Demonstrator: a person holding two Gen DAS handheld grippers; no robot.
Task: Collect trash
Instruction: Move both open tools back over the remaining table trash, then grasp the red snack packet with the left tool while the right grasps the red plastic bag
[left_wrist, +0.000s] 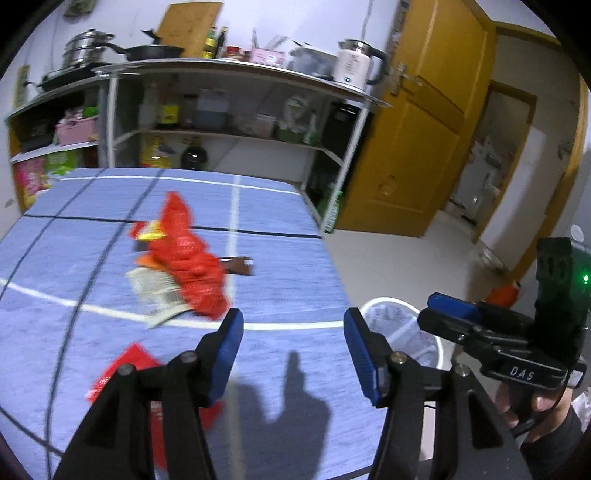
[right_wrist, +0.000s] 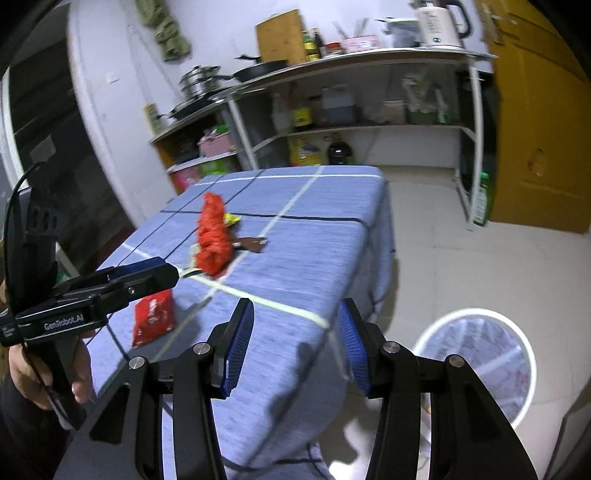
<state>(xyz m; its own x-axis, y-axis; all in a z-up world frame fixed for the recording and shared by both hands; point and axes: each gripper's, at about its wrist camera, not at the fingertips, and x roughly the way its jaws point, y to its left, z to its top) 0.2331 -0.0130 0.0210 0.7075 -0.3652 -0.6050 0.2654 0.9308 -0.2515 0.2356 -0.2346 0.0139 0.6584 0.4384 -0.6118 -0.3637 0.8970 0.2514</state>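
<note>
Both claws gape empty: left claw (left_wrist: 293, 347), right claw (right_wrist: 295, 347). Red mesh bag (left_wrist: 188, 258) and red packet (right_wrist: 153, 319) lie mid-surface (left_wrist: 288, 258); bin (right_wrist: 476, 363) on floor, right. Risk: mesh snags, dragging wrappers (left_wrist: 157, 295) overboard.

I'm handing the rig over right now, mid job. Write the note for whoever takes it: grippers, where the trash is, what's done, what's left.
Left gripper: open, nothing between the fingers, over the near end of the table.
Right gripper: open, empty, over the table edge beside the bin.
On the blue cloth: red mesh bag mid-table, lying over a printed paper wrapper and a yellow wrapper; brown wrapper just beside it; red packet nearer, by the left gripper.
White bin on the floor beside the table, lined with a bag; contents unclear.
Done: cannot tell.
Left: all the above into the bin.
</note>
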